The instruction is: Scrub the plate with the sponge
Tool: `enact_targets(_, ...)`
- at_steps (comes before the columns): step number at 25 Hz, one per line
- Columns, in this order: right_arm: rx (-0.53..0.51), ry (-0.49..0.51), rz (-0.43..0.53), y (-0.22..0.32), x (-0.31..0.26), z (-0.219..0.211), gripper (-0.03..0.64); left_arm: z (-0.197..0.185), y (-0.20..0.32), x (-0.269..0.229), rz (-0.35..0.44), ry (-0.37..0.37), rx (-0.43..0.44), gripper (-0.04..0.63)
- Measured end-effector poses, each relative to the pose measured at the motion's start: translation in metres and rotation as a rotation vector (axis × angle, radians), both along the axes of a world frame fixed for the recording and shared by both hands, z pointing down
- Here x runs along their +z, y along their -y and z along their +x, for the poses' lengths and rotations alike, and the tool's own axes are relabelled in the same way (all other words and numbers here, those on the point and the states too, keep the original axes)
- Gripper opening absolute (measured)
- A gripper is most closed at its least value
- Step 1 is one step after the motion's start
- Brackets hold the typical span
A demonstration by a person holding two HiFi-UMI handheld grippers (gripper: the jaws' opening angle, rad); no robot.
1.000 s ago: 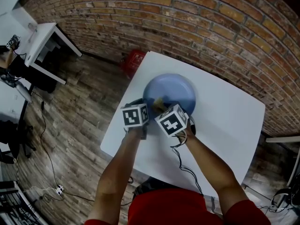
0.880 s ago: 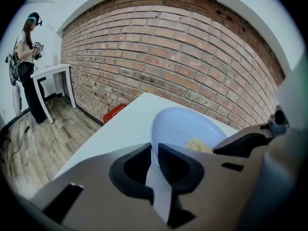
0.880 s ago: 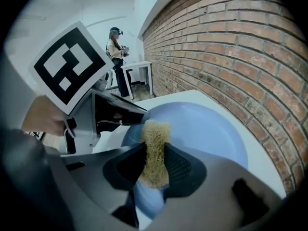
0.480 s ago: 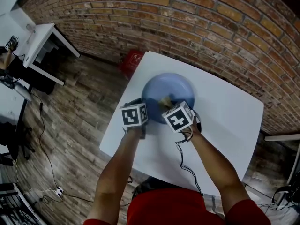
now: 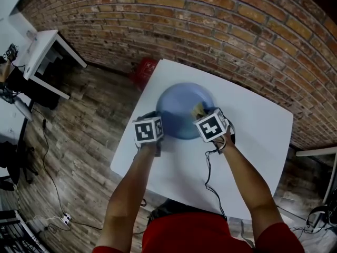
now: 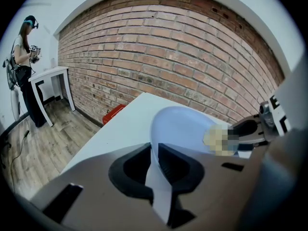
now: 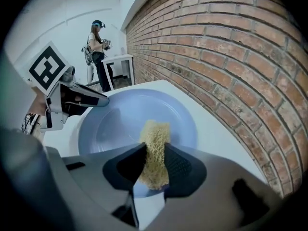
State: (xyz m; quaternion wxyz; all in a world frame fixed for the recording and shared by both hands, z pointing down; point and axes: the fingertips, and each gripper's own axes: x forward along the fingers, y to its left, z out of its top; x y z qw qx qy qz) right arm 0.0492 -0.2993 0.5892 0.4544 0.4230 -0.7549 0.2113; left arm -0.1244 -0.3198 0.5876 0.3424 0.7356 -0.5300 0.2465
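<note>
A pale blue plate (image 5: 179,107) lies on the white table (image 5: 253,136). My left gripper (image 5: 156,124) is at the plate's left edge, and in the left gripper view its jaws (image 6: 155,158) are shut on the plate's rim (image 6: 153,150). My right gripper (image 5: 206,117) is over the plate's right side, shut on a yellow mesh sponge (image 5: 198,109). In the right gripper view the sponge (image 7: 155,138) stands upright between the pads, its tip over the plate's inside (image 7: 115,126) near the right rim. Whether it touches the plate I cannot tell.
A brick wall runs close behind the table. A red crate (image 5: 143,70) sits on the wooden floor by the table's far left corner. A white desk (image 5: 45,46) stands at the left, with a person (image 7: 96,47) next to it. A cable trails from my right gripper.
My right gripper has carried the sponge across the plate from its near middle to its right side. The left gripper and the plate have stayed put.
</note>
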Motion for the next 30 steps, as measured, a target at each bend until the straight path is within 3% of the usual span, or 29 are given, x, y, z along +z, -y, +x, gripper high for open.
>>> enact_targets(5, 0.013, 0.008, 0.008, -0.003, -0.007, -0.001, 0.120, -0.001, 0.001, -0.004, 0.036, 0.003, -0.005, 0.058)
enact_targets(10, 0.035, 0.054, 0.090, -0.001, -0.027, 0.001, 0.120, -0.005, -0.002, -0.022, 0.122, 0.015, -0.003, 0.095)
enact_targets(14, 0.041, 0.127, 0.210, 0.002, -0.059, -0.002, 0.120, -0.009, -0.009, -0.052, 0.219, 0.009, 0.001, 0.098)
enact_targets(20, -0.002, 0.286, 0.415, -0.008, -0.127, -0.021, 0.120, 0.010, -0.030, -0.121, 0.415, -0.036, 0.075, 0.067)
enact_targets(30, -0.083, 0.535, 0.665, -0.061, -0.222, -0.040, 0.120, 0.037, -0.077, -0.214, 0.679, -0.055, 0.182, 0.034)
